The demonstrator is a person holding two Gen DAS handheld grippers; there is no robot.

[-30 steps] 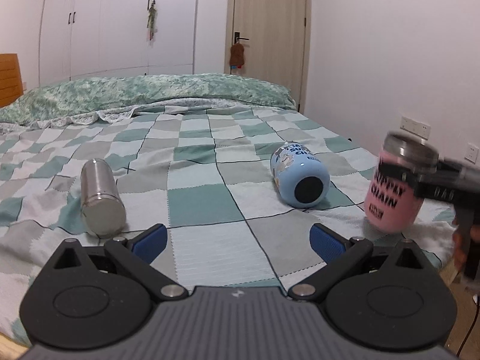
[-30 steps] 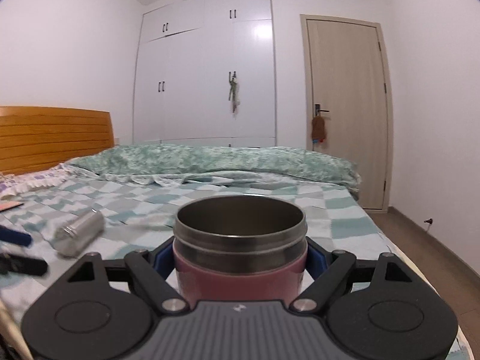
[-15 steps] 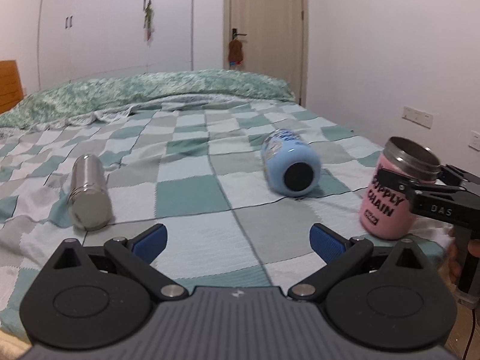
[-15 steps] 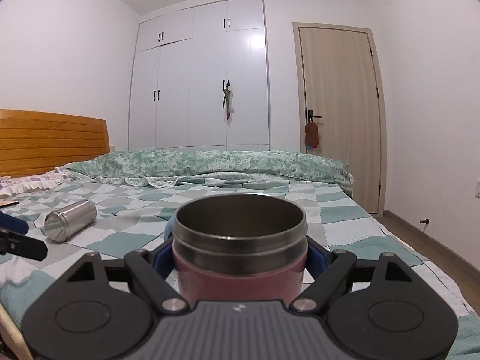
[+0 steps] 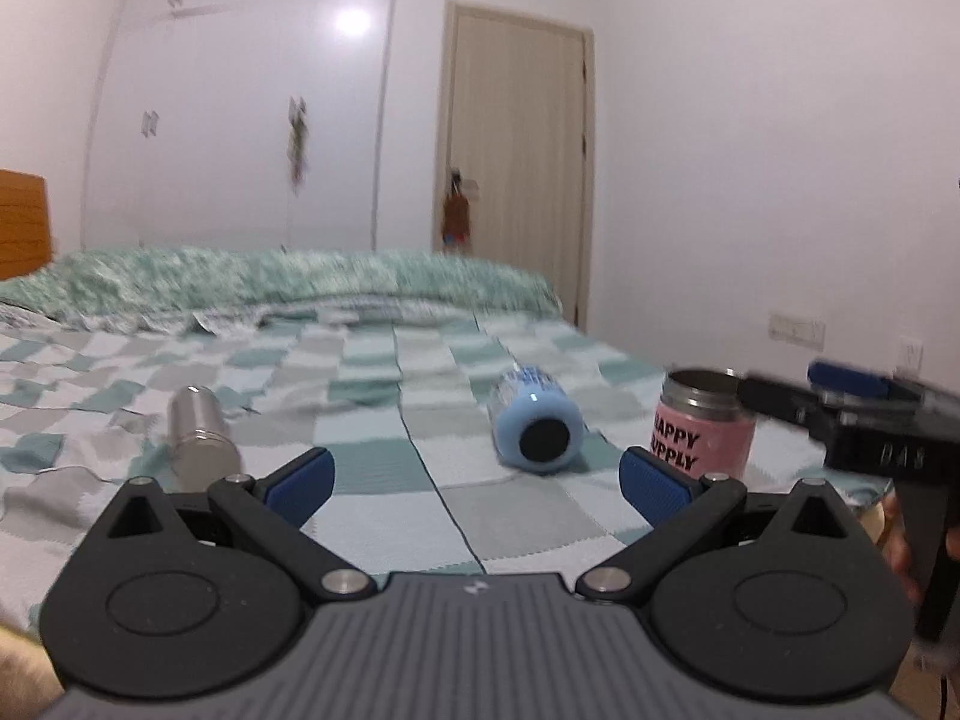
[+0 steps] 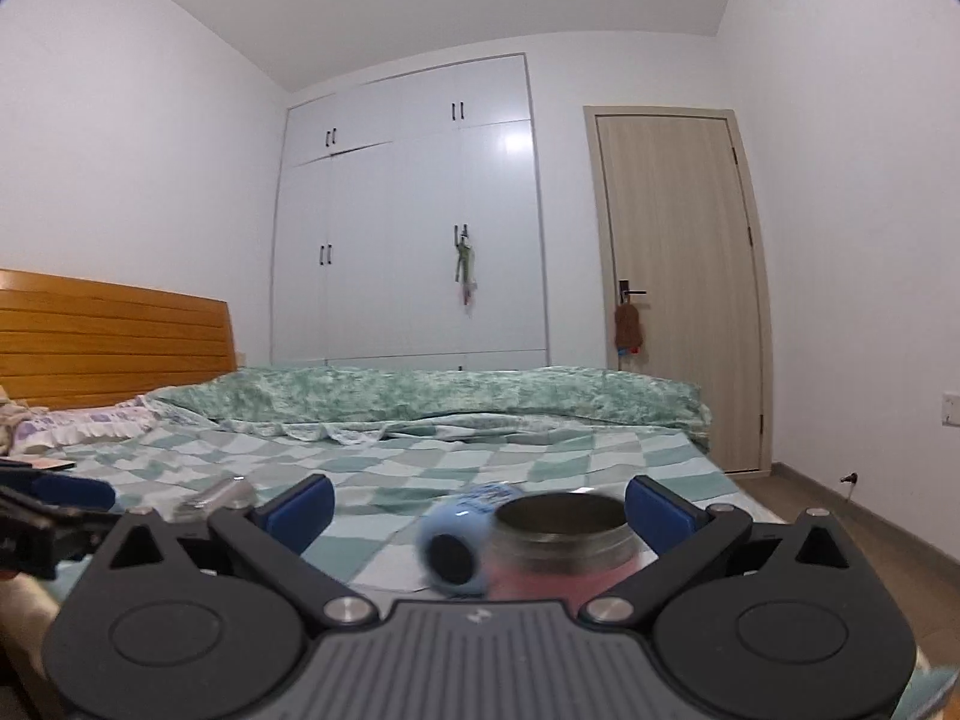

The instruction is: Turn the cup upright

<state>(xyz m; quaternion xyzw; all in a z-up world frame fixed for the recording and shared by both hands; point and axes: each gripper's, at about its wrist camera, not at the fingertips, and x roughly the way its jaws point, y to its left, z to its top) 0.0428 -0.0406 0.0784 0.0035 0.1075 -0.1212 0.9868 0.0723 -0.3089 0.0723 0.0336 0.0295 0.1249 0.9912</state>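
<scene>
Now the right gripper (image 6: 477, 510) gapes empty around the upright pink cup (image 5: 702, 429), which could topple on the soft checked quilt (image 5: 372, 474) if clipped.

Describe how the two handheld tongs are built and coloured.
Both the left tongs and the right tongs have matte black linkage arms, silver pivot bolts, blue ribbed pads and a grey ribbed body. White letters "DAS" mark the right one's side.

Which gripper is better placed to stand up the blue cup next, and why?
Right. The right gripper is open beside the upright pink cup, and the blue cup lies just ahead; the left gripper sits farther back.
</scene>
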